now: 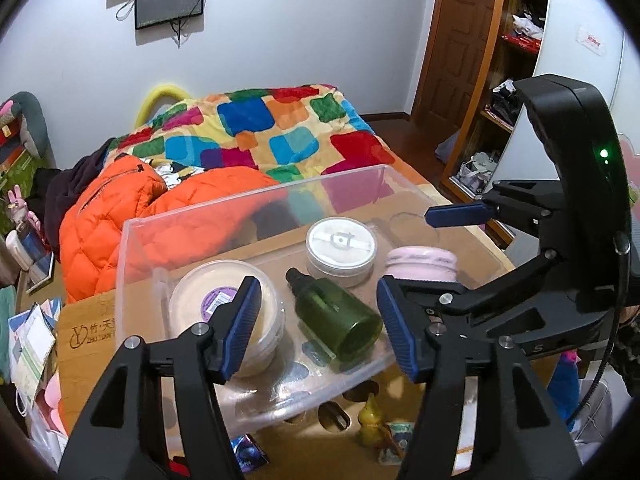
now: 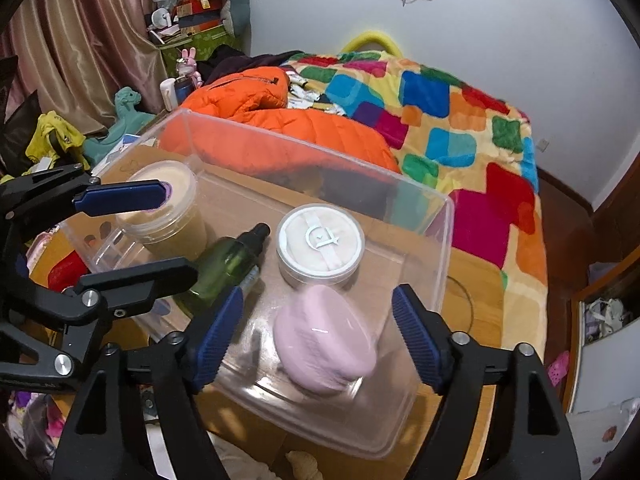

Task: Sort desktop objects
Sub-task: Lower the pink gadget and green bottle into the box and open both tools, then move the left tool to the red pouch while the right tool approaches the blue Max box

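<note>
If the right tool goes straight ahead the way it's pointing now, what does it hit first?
Most likely the pink jar, which lies on its side in the clear bin between the right tool's open jaws. Depth is hard to judge through the fisheye.

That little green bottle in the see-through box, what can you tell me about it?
The green bottle is translucent dark green, plastic by its look, with a black spray-type top. It lies on its side on the floor of the clear box, top toward the far wall, between the cream tub and the pink jar. The left gripper hangs open above it; nothing grips it.
</note>
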### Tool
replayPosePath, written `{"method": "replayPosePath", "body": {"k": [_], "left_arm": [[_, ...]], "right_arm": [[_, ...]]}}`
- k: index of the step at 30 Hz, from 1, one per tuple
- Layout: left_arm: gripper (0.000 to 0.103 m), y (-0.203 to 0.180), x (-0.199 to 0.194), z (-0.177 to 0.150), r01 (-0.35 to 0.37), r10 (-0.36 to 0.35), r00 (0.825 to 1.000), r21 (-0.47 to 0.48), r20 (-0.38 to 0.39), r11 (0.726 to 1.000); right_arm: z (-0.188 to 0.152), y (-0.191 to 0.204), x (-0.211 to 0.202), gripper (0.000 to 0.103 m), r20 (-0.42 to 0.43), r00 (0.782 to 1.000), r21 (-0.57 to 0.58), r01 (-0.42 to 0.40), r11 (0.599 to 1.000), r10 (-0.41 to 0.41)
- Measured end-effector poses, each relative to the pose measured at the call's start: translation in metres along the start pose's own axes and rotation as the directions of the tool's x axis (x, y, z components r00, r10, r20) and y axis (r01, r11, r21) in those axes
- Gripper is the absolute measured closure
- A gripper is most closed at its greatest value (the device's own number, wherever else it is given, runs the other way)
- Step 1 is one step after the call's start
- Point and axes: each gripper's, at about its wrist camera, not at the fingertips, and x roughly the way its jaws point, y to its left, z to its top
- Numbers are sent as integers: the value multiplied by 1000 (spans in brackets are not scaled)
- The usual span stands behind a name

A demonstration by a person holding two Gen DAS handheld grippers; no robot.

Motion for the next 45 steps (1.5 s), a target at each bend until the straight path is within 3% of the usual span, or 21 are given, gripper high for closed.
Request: {"method": "replayPosePath", "body": {"k": [15,25,29,33,45], "left_arm": [[29,3,-40,-9,-9,9,999,-15,45,1000],[21,12,-70,-25,-59,61,996,-28,67,998],[13,21,-82,-33,-92,96,993,-47,72,995],[13,33,-94,-43,-116,122,989,-73,82,991],[13,61,-92,-84,-159,162,987,-128,6,979]], "right_arm": [[-8,15,-39,26,44,999,6,32,999,-33],[-19,31,-58,24,76,997,12,24,1000,-25],[-25,37,-64,24,80,997,6,17,1000,-18],[-30,43,-68,24,87,996,-3,11,1000,-11],[-42,65,-53,24,50,998,-26,-33,999,34]]}}
